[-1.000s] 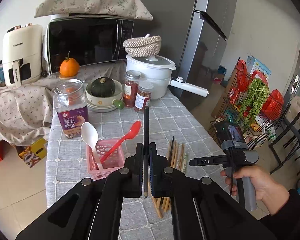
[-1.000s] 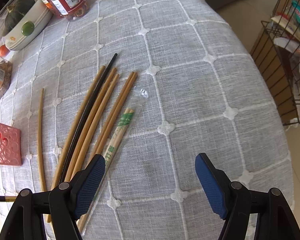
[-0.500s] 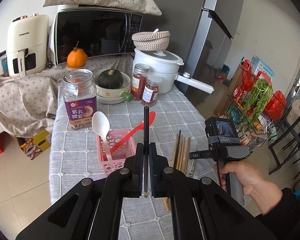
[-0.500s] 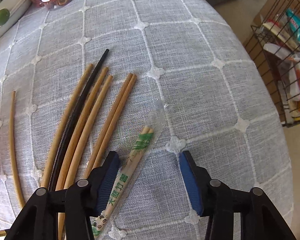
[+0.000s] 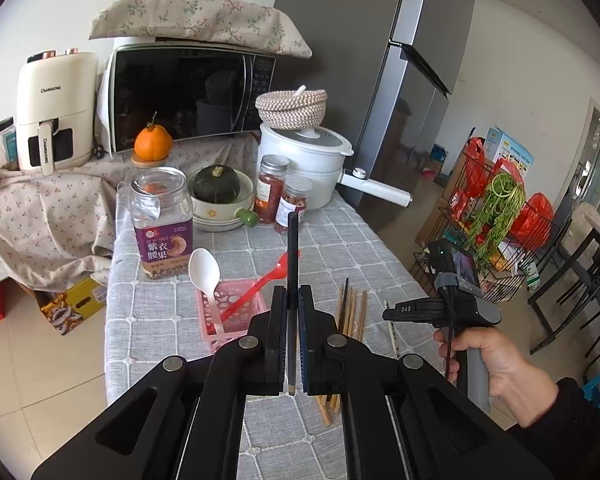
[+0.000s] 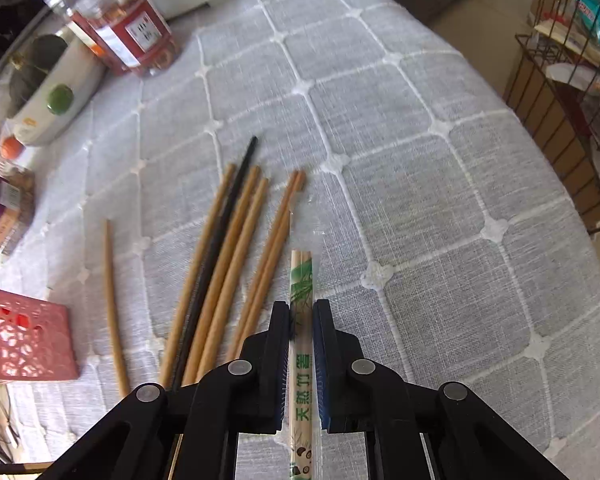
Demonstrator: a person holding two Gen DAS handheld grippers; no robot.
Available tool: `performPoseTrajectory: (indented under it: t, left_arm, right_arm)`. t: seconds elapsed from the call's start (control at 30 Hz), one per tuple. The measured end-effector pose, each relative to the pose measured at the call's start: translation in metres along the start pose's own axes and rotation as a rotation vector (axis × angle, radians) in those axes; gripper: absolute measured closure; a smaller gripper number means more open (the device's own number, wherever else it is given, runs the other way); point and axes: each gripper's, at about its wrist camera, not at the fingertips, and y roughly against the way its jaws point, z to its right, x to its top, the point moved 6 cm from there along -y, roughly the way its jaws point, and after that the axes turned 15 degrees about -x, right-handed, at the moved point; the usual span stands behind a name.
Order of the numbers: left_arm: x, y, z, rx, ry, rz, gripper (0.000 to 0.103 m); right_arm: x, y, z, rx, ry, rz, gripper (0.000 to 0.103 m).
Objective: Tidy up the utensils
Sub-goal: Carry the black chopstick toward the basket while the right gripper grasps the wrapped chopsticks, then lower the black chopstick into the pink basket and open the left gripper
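Note:
My left gripper (image 5: 293, 292) is shut on a black chopstick (image 5: 292, 248) that sticks up between its pads. Beyond it stands a pink basket (image 5: 236, 312) holding a white spoon (image 5: 205, 270) and a red spoon (image 5: 260, 284). My right gripper (image 6: 301, 308) points steeply down at the grey checked tablecloth (image 6: 420, 200). Its jaws are closing, and the pads press on a plastic-wrapped pair of bamboo chopsticks (image 6: 301, 276). Left of it lie several loose wooden chopsticks (image 6: 236, 240), another black chopstick (image 6: 230, 224) and a single wooden chopstick (image 6: 110, 280). A hand (image 5: 500, 356) holds the right gripper's handle.
At the table's far end stand a labelled jar (image 5: 162, 220), a bowl with a green squash (image 5: 220, 196), two red jars (image 5: 276, 192) and a white pot (image 5: 304, 160). A wire rack (image 6: 572, 80) stands past the table's right edge. The pink basket (image 6: 20, 340) sits left of the chopsticks.
My right gripper's jaws went from wide apart to closed on the wrapped chopsticks, which now stand between the pads. The left gripper drew back a little, still holding the black chopstick.

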Motion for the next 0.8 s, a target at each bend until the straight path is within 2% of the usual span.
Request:
performPoseTrajectory:
  t: [0.23, 0.43, 0.57, 0.8]
  left_arm:
    - [0.018, 0.024, 0.008, -0.01, -0.014, 0.081, 0.098]
    - [0.04, 0.048, 0.002, 0.032, -0.009, 0.198, 0.098]
    - [0.051, 0.056, -0.012, 0.065, 0.011, 0.274, 0.098]
    - [0.055, 0.035, -0.036, 0.128, 0.028, 0.289, 0.098]
  right_arm:
    - [0.004, 0.073, 0.002, 0.139, -0.019, 0.175, 0.094]
    - [0.004, 0.126, -0.01, 0.238, -0.002, 0.325, 0.094]
    - [0.002, 0.147, -0.022, 0.274, 0.028, 0.398, 0.094]
    - [0.001, 0.162, -0.039, 0.303, 0.075, 0.482, 0.094]
